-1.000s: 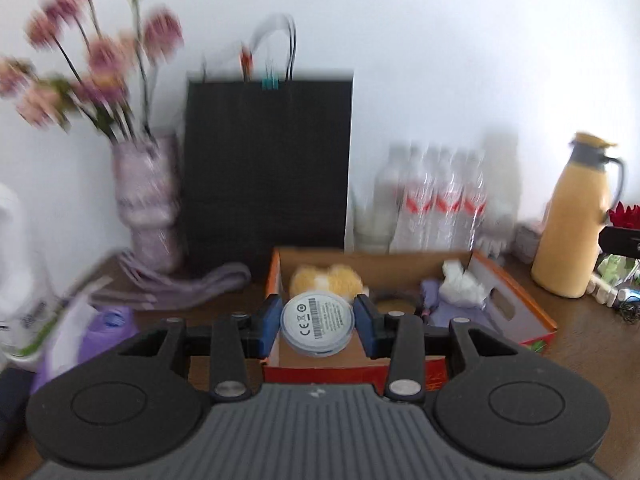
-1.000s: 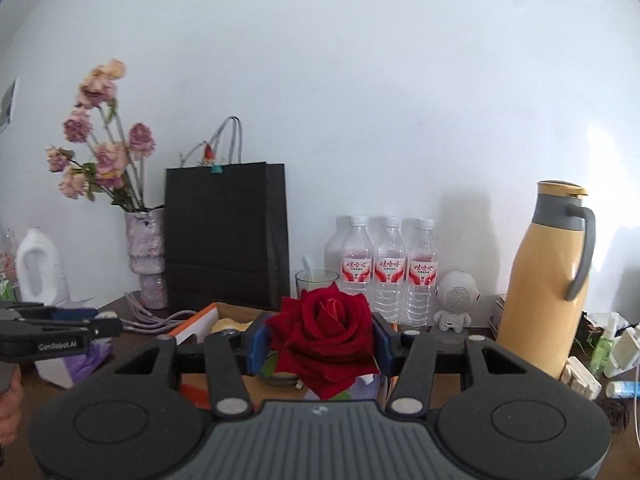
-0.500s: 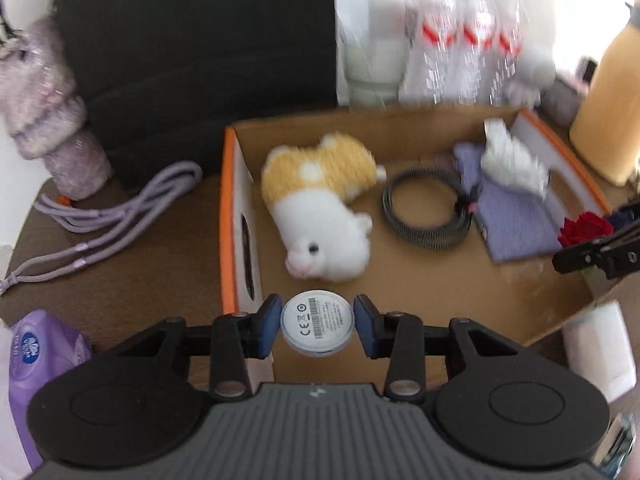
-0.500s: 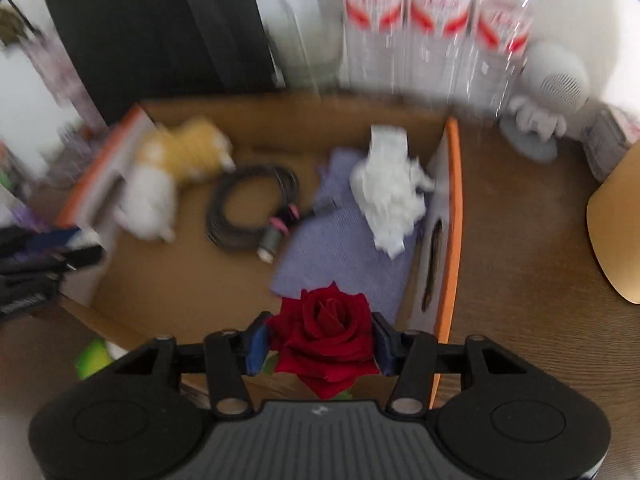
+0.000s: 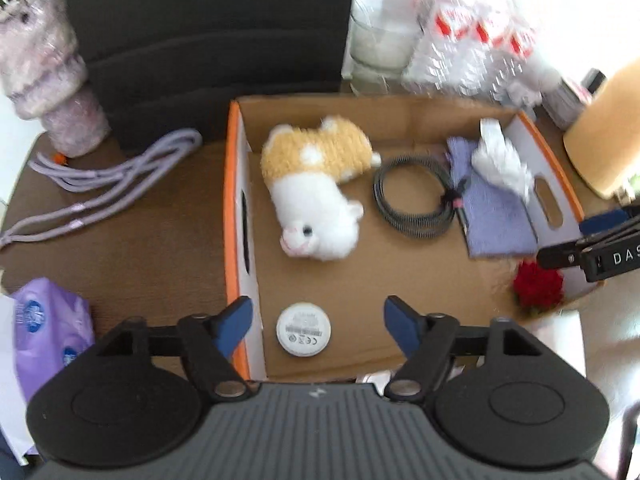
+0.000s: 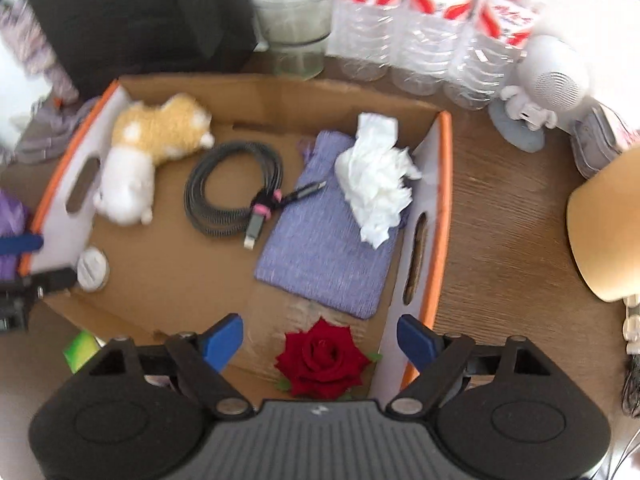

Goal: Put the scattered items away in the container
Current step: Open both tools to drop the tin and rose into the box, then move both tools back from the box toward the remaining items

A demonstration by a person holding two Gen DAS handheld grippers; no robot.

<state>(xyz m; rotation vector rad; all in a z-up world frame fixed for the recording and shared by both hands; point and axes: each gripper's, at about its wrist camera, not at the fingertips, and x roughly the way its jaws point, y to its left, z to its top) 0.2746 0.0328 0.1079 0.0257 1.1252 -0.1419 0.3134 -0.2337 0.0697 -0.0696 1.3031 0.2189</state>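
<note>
1. The left gripper [image 5: 318,322] points steeply down, its blue-padded jaws having just opened wide, nothing touching them.
2. The right gripper [image 6: 320,340] also points steeply down, jaws just opened, gripping nothing.

The letters "DAS" stand in white on the black body of the right gripper [image 5: 596,254], seen from the left wrist view just beside the right wall of the cardboard box [image 5: 236,216]; the word runs off the picture's edge; the round white disc [image 5: 303,329] on the box floor, near its left wall, bears a barcode and small marks too blurred to read; the water bottles [image 6: 424,20] behind the box carry red labels with white script that cannot be made out.
</note>
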